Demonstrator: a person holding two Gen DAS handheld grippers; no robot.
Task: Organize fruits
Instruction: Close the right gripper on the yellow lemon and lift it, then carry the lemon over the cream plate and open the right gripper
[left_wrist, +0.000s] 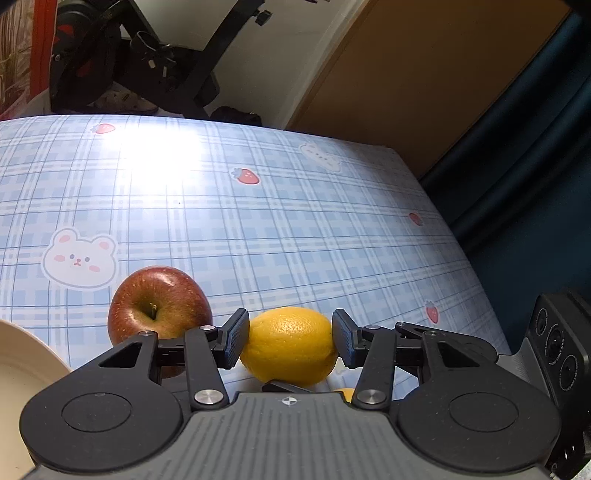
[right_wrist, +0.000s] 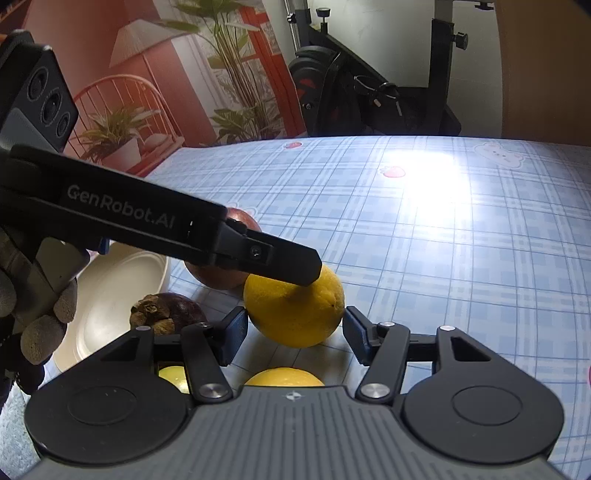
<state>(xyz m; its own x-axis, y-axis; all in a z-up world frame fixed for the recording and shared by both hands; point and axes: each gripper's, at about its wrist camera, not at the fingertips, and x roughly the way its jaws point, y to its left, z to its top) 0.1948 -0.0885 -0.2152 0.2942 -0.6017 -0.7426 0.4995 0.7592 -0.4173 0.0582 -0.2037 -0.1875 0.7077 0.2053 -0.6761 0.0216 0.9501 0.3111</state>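
A lemon (left_wrist: 290, 345) is shown lying on the checked tablecloth (left_wrist: 258, 229), long axis crosswise, nub end toward the left gripper's (left_wrist: 290, 341) right pad. It is bracketed by both spread pairs of jaws; the right gripper (right_wrist: 295, 334) clamps nothing. An apple (left_wrist: 159, 306) rests just beside it.

On the table (left_wrist: 258, 221), the lemon (left_wrist: 290, 345) lies just right of the apple (left_wrist: 159, 304).

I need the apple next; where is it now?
In the left wrist view the apple sits on the checked tablecloth, left of the lemon and just right of the white bowl.
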